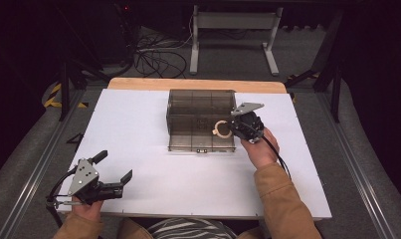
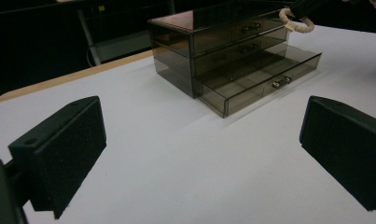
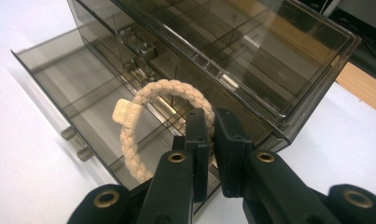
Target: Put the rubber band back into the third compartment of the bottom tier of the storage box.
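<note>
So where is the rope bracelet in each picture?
High view: bracelet right of centre, over the open bottom drawer.
Left gripper view: top right, above the drawer box.
Right gripper view: centre, pinched by the right gripper.
Shared landmark: the smoky drawer box.

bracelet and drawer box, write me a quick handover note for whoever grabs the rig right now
Right gripper: shut on the braided cream bracelet, holding it over the pulled-out bottom drawer of the smoky clear drawer box.
Left gripper: open, holding nothing, near the front left of the white table, well apart from the box.
Done: bottom drawer is open, bracelet is picked up and carried to it.
Left: lower the bracelet into the drawer, release it, then probably push the drawer shut. The two upper drawers look closed.
</note>
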The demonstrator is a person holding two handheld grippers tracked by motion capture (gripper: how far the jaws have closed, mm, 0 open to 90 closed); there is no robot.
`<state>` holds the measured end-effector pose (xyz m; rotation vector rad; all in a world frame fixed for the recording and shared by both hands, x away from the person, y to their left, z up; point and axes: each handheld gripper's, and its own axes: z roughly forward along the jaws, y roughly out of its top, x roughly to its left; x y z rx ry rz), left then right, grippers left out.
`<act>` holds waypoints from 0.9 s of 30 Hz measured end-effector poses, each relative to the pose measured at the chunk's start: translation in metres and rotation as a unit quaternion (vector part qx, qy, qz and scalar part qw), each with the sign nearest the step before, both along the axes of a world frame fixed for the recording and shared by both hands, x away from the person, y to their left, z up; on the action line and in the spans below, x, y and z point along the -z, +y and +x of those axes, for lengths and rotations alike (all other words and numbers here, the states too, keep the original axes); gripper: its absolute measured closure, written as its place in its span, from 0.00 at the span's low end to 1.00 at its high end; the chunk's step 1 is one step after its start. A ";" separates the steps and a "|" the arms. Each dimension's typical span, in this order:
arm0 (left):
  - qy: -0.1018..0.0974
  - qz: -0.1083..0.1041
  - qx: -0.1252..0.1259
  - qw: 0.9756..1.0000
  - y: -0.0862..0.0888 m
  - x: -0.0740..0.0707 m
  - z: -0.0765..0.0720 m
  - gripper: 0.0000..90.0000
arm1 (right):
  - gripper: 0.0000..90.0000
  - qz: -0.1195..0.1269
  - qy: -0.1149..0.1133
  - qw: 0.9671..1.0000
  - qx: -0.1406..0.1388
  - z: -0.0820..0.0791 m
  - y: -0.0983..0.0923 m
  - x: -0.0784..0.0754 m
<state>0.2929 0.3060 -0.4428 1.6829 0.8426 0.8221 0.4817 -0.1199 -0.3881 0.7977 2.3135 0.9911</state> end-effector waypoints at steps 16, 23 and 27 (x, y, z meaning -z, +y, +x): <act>0.000 0.000 0.001 1.000 0.001 0.000 0.000 0.01 | 0.93 -0.032 0.014 0.999 -0.002 0.007 0.004 0.015; 0.000 -0.001 0.001 1.000 0.001 0.000 0.000 0.01 | 0.93 -0.051 0.023 0.998 -0.004 0.008 0.007 0.021; 0.000 -0.001 0.001 1.000 0.001 0.000 0.000 0.01 | 0.93 -0.060 0.028 0.998 -0.006 0.010 0.009 0.024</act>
